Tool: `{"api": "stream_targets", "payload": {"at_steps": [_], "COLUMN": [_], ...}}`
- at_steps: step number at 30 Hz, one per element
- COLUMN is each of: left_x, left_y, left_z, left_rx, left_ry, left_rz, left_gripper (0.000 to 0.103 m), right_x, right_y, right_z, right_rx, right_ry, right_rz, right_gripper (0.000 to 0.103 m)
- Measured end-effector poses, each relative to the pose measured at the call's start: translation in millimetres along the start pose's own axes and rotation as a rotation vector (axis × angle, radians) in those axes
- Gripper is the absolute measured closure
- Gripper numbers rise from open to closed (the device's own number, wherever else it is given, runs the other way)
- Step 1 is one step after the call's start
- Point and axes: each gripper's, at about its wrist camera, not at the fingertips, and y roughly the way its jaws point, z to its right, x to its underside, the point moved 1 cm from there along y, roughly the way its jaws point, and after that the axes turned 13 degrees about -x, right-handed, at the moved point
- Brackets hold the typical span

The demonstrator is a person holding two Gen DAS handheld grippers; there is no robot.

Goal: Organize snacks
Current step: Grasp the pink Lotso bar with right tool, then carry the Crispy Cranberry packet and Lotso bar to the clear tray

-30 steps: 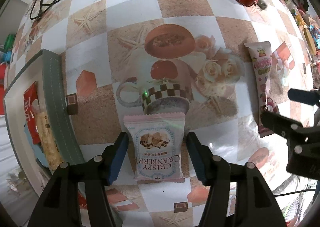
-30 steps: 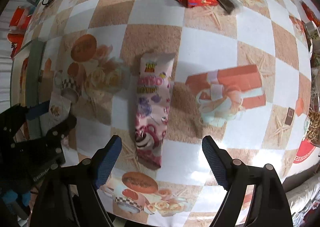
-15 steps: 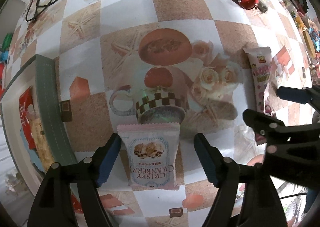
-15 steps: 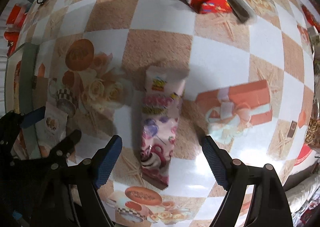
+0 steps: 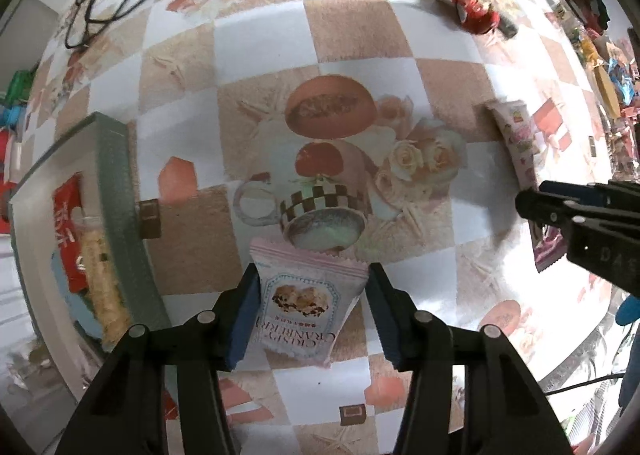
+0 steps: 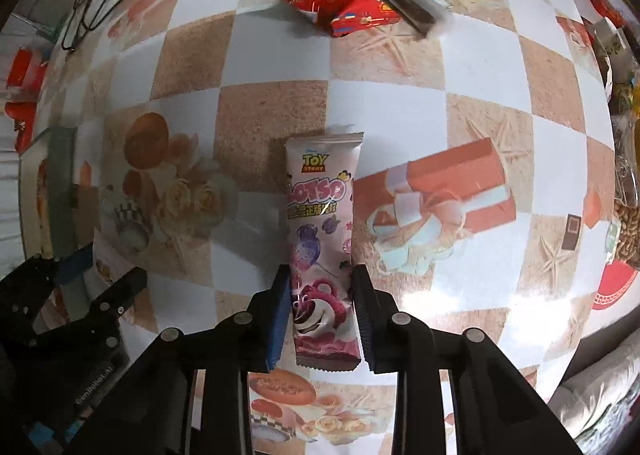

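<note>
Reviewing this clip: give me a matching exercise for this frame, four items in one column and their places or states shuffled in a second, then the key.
Items
1. Crispy Cranberry packet
2. Lotso Toy Story packet
3. red wrappers
4. grey-rimmed box

Places or states
A. far across the table, beside a dark bar
B. between the left hand-held gripper fingers
C. at the table's left side, snacks inside
D. between the right hand-held gripper fingers

Pairs: 1-B, 2-D, 3-A, 4-C

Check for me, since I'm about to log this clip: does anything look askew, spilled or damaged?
Nothing looks spilled or torn. The cranberry packet sits tilted and slightly buckled between the left gripper fingers. The Lotso bar lies straight in the right gripper. Red packets lie loosely heaped.
</note>
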Motion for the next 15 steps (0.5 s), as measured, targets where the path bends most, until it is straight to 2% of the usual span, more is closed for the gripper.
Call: {"api": "stream_targets", "payload": {"at_steps": [8,15], "left_x": [12,24], "left_y": [-30,-43], "left_z": [-6,-5], "left_rx": [0.017,0.015], "left_ry": [-0.014,-0.008], "left_rz": [0.044,0.06], "left_gripper": [0.047,0.047], "right_x": [24,10], "right_y": [-20,-11], "right_z": [-6,-3], "right_rx": [-0.02,-0.014], "right_ry": [-0.024,-0.032], "right_rz": [0.014,0.007], "right_gripper": [0.071,0.071]}}
